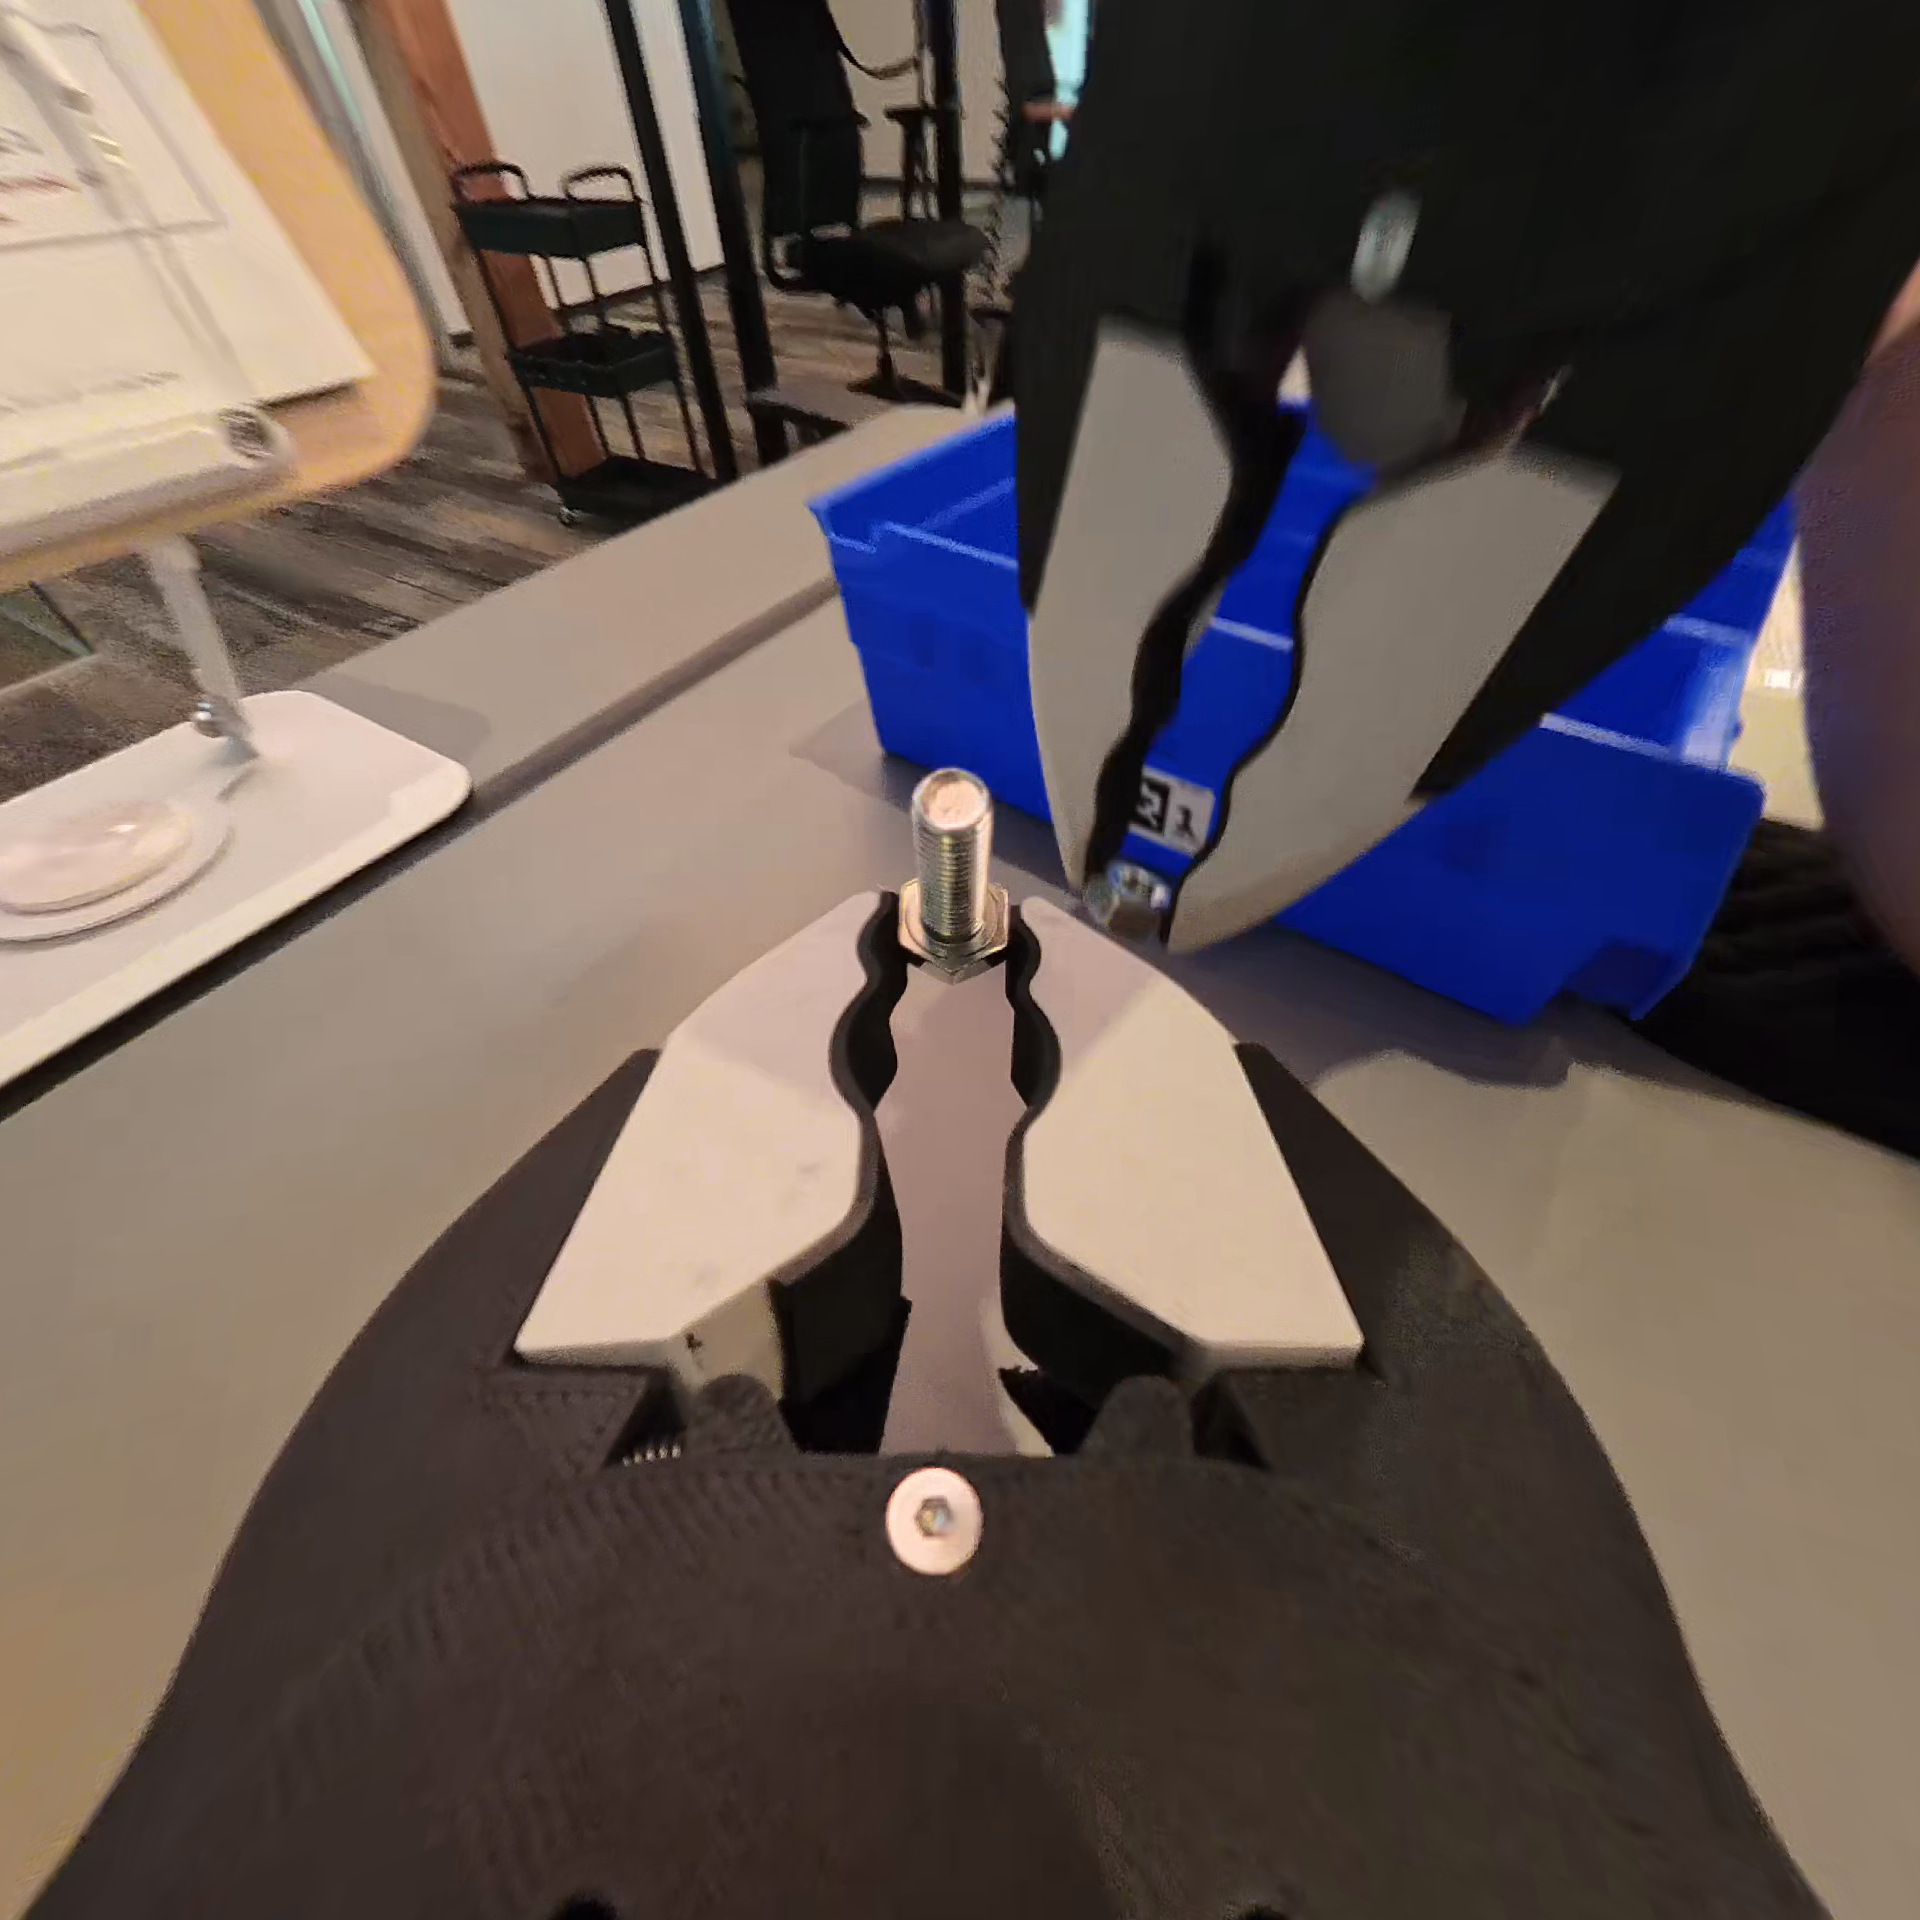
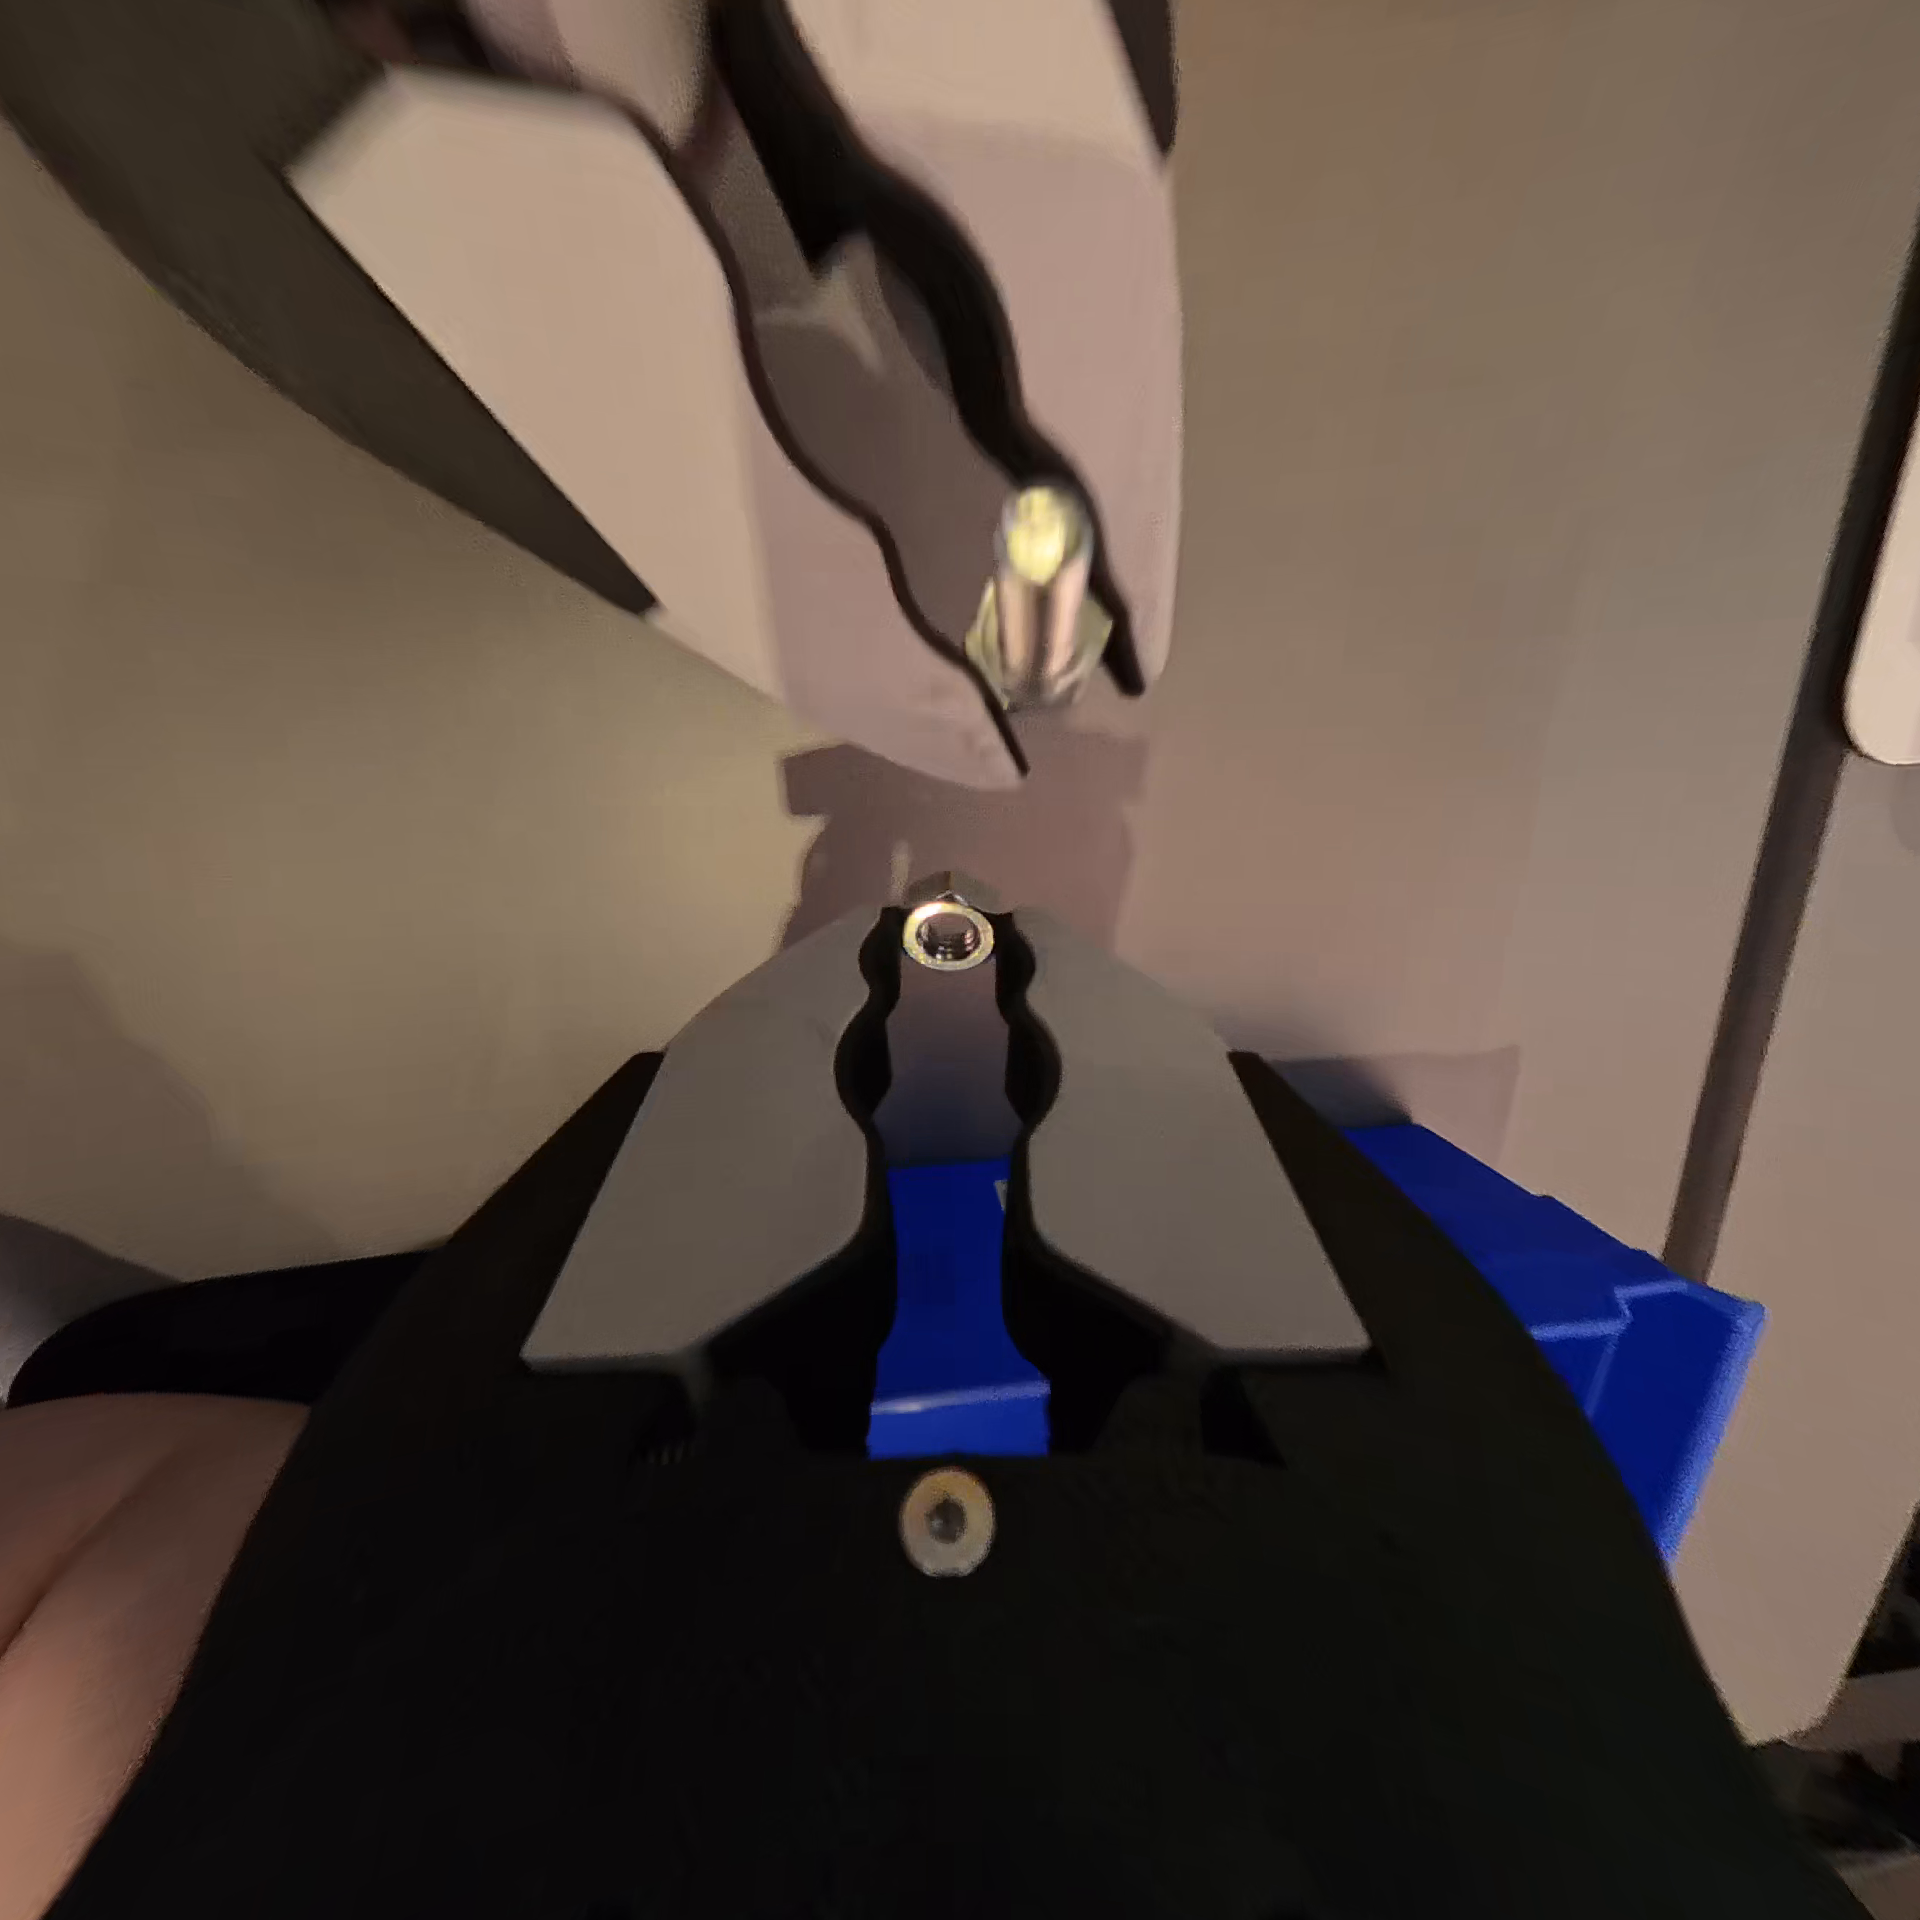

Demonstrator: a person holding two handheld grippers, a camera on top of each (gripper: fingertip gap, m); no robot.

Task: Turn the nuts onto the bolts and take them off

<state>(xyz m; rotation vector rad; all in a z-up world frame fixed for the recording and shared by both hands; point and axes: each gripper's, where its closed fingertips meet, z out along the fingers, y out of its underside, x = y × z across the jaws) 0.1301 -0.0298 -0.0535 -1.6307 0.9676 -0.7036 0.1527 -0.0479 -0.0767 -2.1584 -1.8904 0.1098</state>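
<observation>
Left wrist view: left tool [image 1: 951, 940] clamped on bolt [image 1: 950, 868] at the hex head, threads pointing up, just above bench [image 1: 312, 1143]. Right tool [image 1: 1127, 902] tips-down beside it, pinching nut [image 1: 1124, 891] close to bench, blue bin [image 1: 1455, 883] right behind. Right wrist view: nut [image 2: 947, 935] gripped at fingertips, bore facing camera; bolt [image 2: 1039, 613] near, not touching.
</observation>
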